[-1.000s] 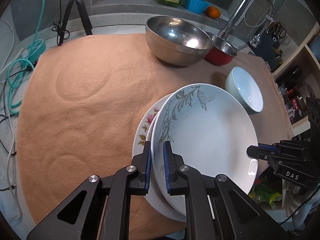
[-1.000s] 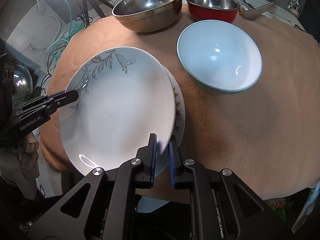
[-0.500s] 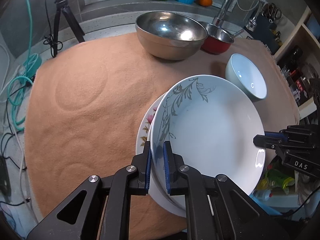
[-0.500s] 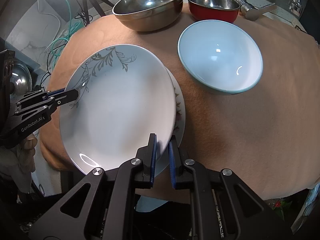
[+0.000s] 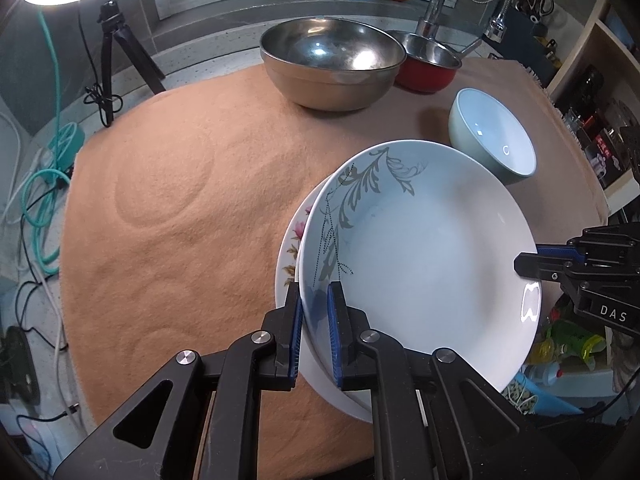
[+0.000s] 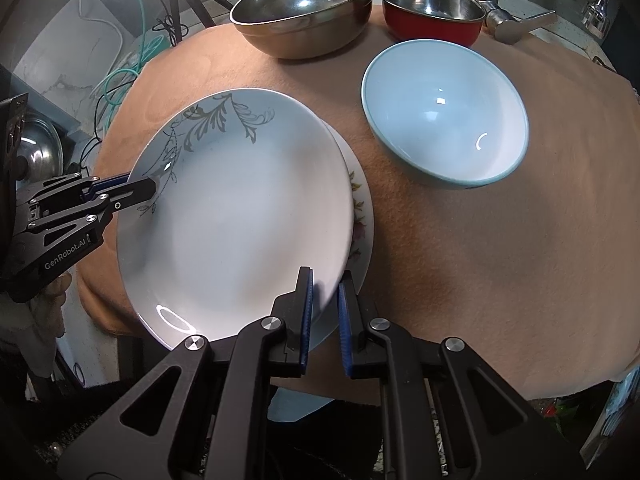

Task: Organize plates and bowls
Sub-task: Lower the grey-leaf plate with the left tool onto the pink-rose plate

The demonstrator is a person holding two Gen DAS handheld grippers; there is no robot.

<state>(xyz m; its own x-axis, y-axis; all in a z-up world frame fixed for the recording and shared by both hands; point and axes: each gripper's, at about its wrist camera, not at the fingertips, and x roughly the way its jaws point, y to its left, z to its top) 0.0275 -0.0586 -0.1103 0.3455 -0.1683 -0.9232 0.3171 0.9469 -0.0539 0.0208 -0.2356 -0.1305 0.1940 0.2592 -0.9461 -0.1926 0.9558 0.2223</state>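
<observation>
While left gripper (image 6: 154,190) reads GenRobot.AI | right gripper (image 5: 520,264) reads DAS

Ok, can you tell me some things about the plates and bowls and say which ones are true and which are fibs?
1. Both grippers hold the leaf plate. True: the left gripper and the right gripper clamp opposite edges.
2. The leaf plate sits under the flower plate. False: it is above it.
3. The blue bowl is full of soup. False: it is empty.
4. The red bowl is beside the big metal bowl. True.
</observation>
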